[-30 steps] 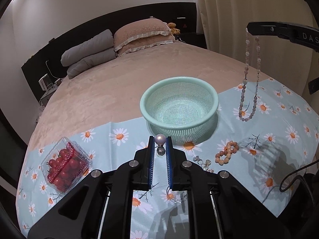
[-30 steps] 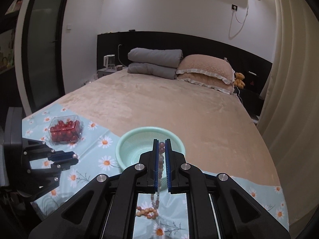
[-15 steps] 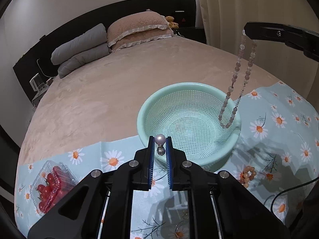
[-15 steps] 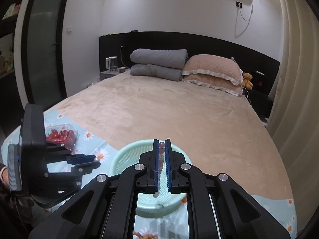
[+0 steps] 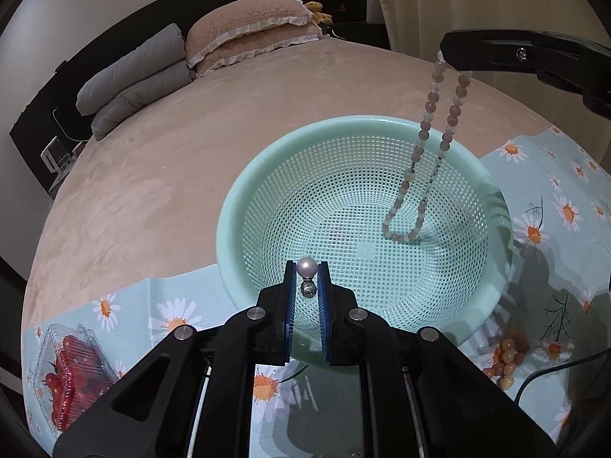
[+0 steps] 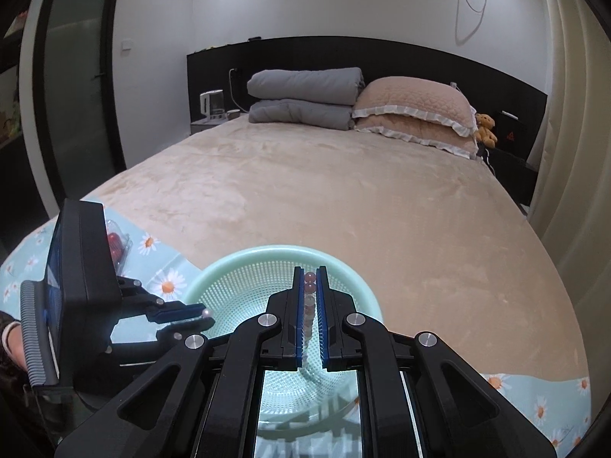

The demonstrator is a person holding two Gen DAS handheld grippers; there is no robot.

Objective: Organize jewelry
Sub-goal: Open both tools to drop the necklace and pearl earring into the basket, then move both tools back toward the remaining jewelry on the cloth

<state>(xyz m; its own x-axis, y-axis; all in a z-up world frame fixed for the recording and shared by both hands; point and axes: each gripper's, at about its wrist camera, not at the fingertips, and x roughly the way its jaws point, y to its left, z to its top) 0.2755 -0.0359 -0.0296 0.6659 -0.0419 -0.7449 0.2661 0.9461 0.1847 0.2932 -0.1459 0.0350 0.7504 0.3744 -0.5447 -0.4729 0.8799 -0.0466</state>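
The left gripper (image 5: 306, 280) pinches a pearl earring (image 5: 307, 268) at the near rim of the mint basket (image 5: 244, 191); the right gripper (image 6: 309, 286) clamps a beaded necklace (image 5: 427, 108) dangling inside. Released carelessly, the swinging strand may drape over the rim.

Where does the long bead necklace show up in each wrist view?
Left wrist view: the bead necklace hangs at upper right from the right claw, its loop down inside the green basket.
Right wrist view: the necklace sits bottom centre, pinched between the claw's blue pads, trailing down over the basket.
Shared landmark: the green basket.
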